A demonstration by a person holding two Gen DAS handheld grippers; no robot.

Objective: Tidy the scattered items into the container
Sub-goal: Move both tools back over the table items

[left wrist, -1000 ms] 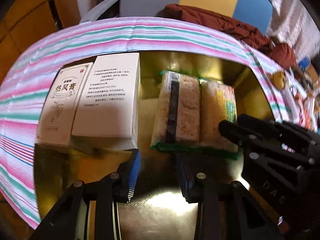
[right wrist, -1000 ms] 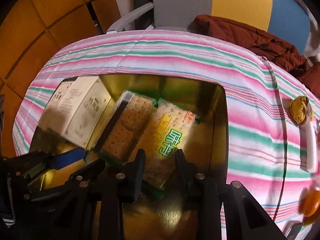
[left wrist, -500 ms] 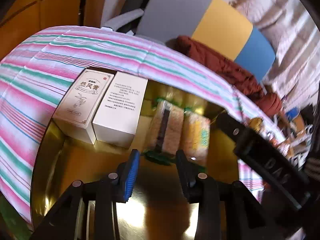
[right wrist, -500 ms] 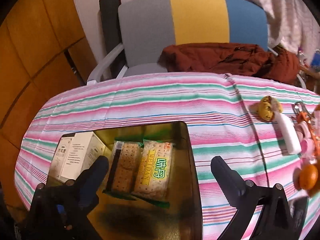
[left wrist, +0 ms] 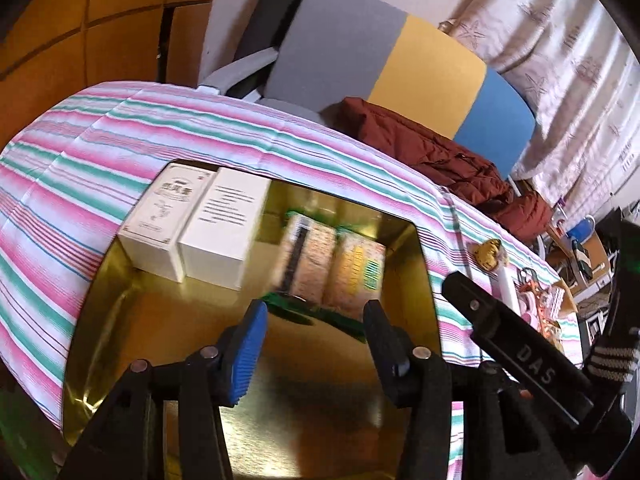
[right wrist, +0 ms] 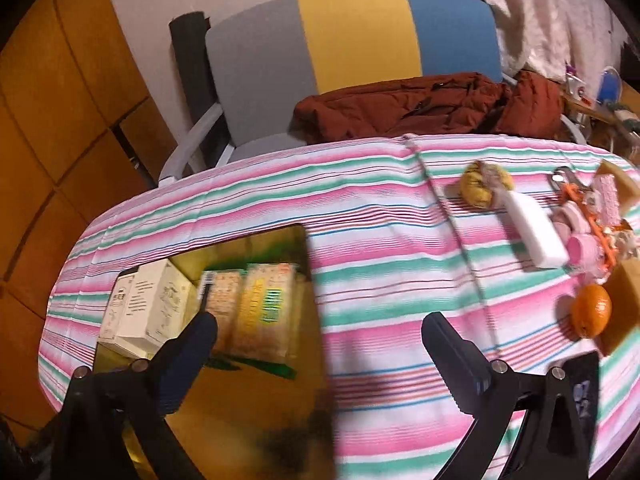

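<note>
A gold tray [left wrist: 160,320] sits on the striped tablecloth [right wrist: 400,240]. In it lie two white boxes [left wrist: 168,216] [left wrist: 224,228] and, to their right, two cracker packets [left wrist: 308,256] [left wrist: 360,268]. My left gripper [left wrist: 316,312] hovers above the tray's near half, its jaws opening with nothing between them. My right gripper [right wrist: 318,324] stands wide open over the tray's right rim, also with nothing in it. One of its fingers [left wrist: 520,352] shows at the right of the left wrist view. An orange [right wrist: 591,310], a white block [right wrist: 536,232] and a yellow-brown ball [right wrist: 482,184] lie loose on the cloth.
Pink and orange small items [right wrist: 580,240] crowd the table's right end beside a cardboard piece [right wrist: 624,312]. Behind the table stands a grey, yellow and blue chair [right wrist: 352,40] with a rust-red jacket [right wrist: 420,108] on it. Wood panelling lines the left wall.
Both grippers have risen and drawn back from the tray. The right one, narrow around the yellow cracker packet before, has sprung wide and swung right; the packet stays in the tray. The left jaws widened.
</note>
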